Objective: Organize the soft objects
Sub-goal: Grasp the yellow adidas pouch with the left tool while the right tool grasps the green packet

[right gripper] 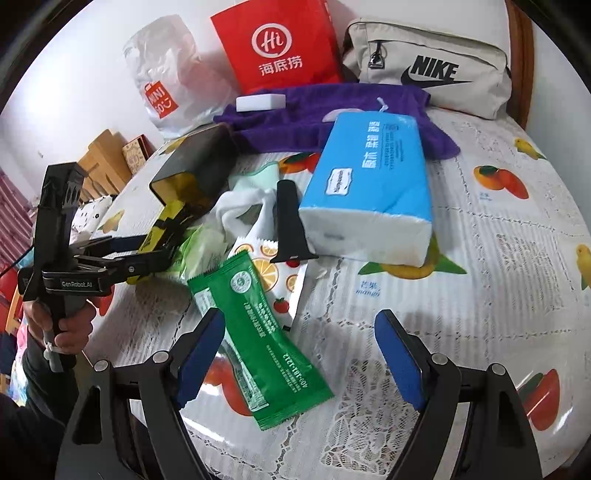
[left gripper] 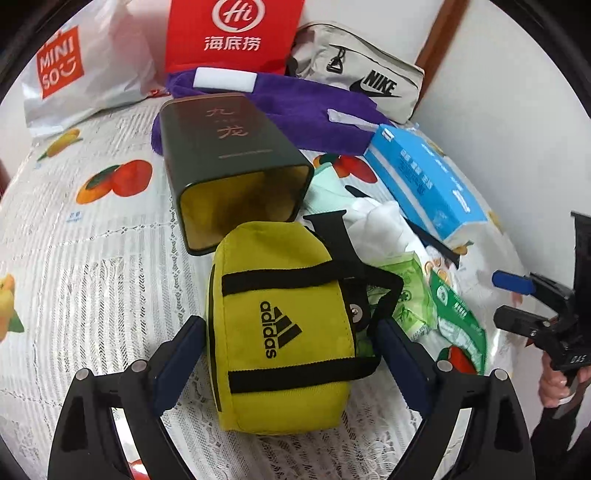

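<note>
A yellow Adidas pouch (left gripper: pixel 284 332) lies on the lace tablecloth between the fingers of my left gripper (left gripper: pixel 291 365); the pads stand at its two sides, and I cannot tell whether they press it. In the right wrist view the left gripper (right gripper: pixel 147 251) is around the same pouch (right gripper: pixel 162 225). My right gripper (right gripper: pixel 299 354) is open and empty above a green sachet (right gripper: pixel 258 343). A blue tissue pack (right gripper: pixel 373 184), a purple towel (right gripper: pixel 332 114), white and mint cloths (right gripper: pixel 247 199) and a beige Nike bag (right gripper: pixel 432 70) lie further back.
A dark tin (left gripper: pixel 236 162) lies on its side, open end toward the pouch. A red paper bag (left gripper: pixel 232 33) and a Miniso plastic bag (left gripper: pixel 74 66) stand at the back by the wall. A black strap piece (right gripper: pixel 290 221) lies by the tissue pack.
</note>
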Demonstrator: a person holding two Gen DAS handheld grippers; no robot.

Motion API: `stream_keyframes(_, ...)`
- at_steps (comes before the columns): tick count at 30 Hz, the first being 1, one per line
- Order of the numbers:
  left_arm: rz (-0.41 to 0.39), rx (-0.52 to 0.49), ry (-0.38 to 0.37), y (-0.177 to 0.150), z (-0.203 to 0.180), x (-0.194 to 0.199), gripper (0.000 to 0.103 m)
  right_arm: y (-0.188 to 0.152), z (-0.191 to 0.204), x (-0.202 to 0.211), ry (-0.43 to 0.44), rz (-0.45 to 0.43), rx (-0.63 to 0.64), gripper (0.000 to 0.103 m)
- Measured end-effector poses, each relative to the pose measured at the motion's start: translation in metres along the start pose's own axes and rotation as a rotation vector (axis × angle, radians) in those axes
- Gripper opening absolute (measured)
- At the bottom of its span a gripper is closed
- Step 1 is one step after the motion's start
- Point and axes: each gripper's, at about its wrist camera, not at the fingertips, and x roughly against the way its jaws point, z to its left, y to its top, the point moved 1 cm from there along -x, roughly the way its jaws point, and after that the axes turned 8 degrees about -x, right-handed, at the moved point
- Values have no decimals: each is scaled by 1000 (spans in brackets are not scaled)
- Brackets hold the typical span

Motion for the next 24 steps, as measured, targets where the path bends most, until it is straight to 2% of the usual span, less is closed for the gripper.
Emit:
stream_keyframes(1,-4,-7,7,-1,-1,1,90,-1,1,0,3,0,4,83)
stream_keyframes(6,-29,33,-31,-9,5,14,65,-4,1,-1,7,4,10,83)
stream_keyframes(8,-36,39,-27,-13,7,18,62,-5,1,-1,10,6,7,83)
stream_keyframes(11,-57,64,-23,-19,10,28,61,-6,1,1,19,0,8,83)
stream_keyframes(14,-87,109,-80,-23,16,36,61,-9,2,-1,28,4,14,83)
stream_keyframes(19,-104,161,-33,-31,24,48,61,-15,8,-8,51,31,45,83)
stream_keyframes(24,-127,195,-50,-40,28,58,61,-21,16,-17,70,48,89,83)
